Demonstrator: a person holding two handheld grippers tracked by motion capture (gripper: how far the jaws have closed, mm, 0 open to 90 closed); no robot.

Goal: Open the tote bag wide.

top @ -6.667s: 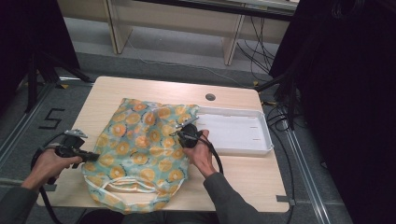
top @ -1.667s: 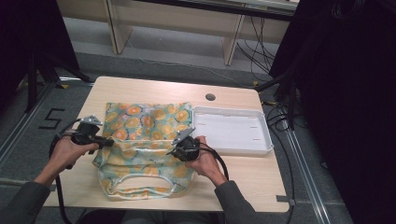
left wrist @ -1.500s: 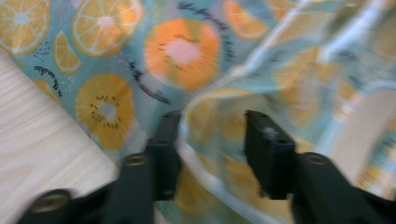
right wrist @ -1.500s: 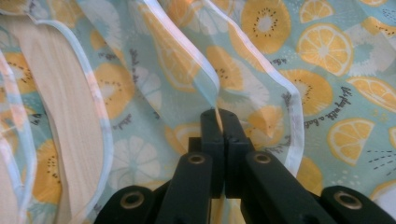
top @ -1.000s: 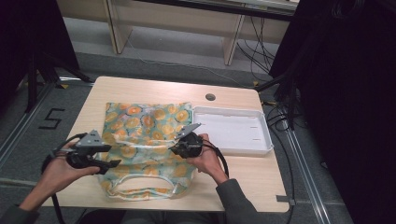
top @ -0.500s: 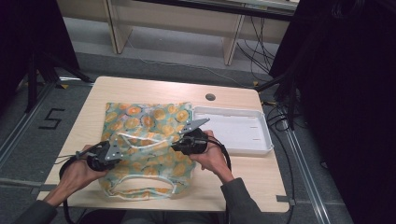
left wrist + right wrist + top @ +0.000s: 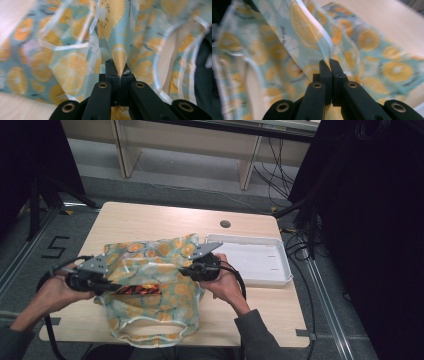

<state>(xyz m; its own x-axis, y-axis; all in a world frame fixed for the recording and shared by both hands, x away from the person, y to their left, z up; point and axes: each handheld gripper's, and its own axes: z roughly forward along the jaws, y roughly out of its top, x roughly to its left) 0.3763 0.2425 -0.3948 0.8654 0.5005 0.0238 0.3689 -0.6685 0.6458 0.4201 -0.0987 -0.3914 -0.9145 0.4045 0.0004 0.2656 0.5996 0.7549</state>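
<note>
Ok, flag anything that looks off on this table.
The orange-print cloth bag is lifted and bunched between the left gripper and the right gripper, both pinching it, so it lies crooked. A dark red patch shows in its folds. The white tray looks square.

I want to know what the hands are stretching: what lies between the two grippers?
In the high view, the orange-print cloth spans from the left gripper to the right gripper, with a dark red-striped patch showing in its folds.

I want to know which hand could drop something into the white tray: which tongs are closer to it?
Right. The right tongs hold the orange-slice-print cloth just beside the shallow white plastic tray; the left tongs grip the cloth's far side, well away.
</note>
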